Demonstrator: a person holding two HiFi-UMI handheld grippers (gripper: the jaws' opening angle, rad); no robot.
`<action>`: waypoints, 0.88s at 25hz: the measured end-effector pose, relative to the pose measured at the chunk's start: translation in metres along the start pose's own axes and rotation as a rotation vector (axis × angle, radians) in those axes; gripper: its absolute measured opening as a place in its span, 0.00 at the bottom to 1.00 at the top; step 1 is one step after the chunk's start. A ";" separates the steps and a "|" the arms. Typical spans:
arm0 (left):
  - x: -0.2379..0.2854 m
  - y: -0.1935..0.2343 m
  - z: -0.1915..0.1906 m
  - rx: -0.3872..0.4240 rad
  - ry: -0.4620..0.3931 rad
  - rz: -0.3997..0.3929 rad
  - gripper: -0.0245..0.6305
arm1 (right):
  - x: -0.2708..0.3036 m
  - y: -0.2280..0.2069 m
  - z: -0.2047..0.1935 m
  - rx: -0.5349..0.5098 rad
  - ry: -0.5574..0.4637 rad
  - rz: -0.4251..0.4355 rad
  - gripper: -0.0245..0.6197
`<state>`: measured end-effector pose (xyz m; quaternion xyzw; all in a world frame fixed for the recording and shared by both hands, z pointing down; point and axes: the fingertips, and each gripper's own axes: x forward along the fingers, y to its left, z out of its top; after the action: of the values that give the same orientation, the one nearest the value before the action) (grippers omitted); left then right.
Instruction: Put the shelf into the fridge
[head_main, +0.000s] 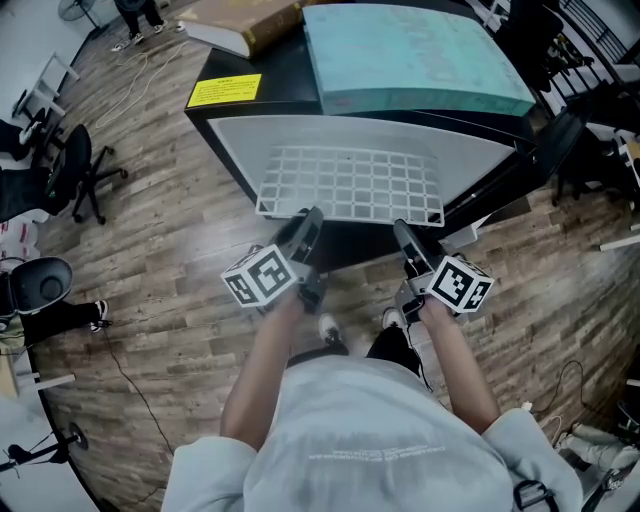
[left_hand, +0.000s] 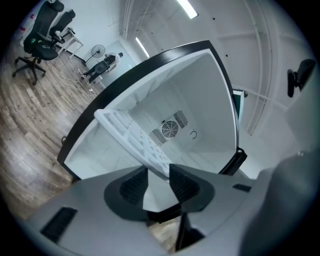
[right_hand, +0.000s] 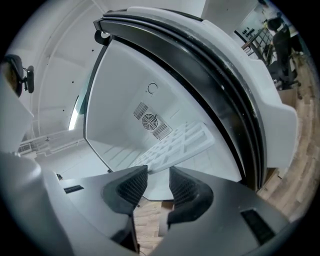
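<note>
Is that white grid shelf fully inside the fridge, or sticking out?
Sticking out, only partly in. In the head view, the shelf juts forward past the open front of the fridge, towards the person.

I see the white plastic grid shelf (head_main: 350, 185) lying flat inside the open black fridge with white lining (head_main: 240, 140); my left gripper (head_main: 310, 218) and right gripper (head_main: 401, 230) sit at its near edge, above the grey wood-plank floor (head_main: 170, 300)

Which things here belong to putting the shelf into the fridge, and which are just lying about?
For the job:
- white plastic grid shelf
- black-edged white fridge, standing open
- left tool and right tool, both open at the shelf's front edge

Lying about:
- teal foam slab
- flat brown box
- black office chair
</note>
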<state>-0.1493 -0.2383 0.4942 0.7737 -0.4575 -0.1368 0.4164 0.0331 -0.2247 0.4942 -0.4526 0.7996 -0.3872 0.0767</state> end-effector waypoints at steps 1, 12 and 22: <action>0.003 0.000 0.003 0.000 0.004 0.005 0.24 | 0.003 0.000 0.003 -0.002 0.004 -0.006 0.24; -0.012 0.001 0.001 0.049 -0.014 0.058 0.15 | 0.001 -0.001 0.001 0.019 0.015 -0.031 0.15; -0.007 0.004 0.006 0.031 -0.028 0.084 0.13 | 0.006 -0.002 0.003 0.032 0.029 -0.052 0.15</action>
<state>-0.1588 -0.2369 0.4928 0.7580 -0.4977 -0.1229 0.4032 0.0323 -0.2318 0.4944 -0.4664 0.7821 -0.4086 0.0622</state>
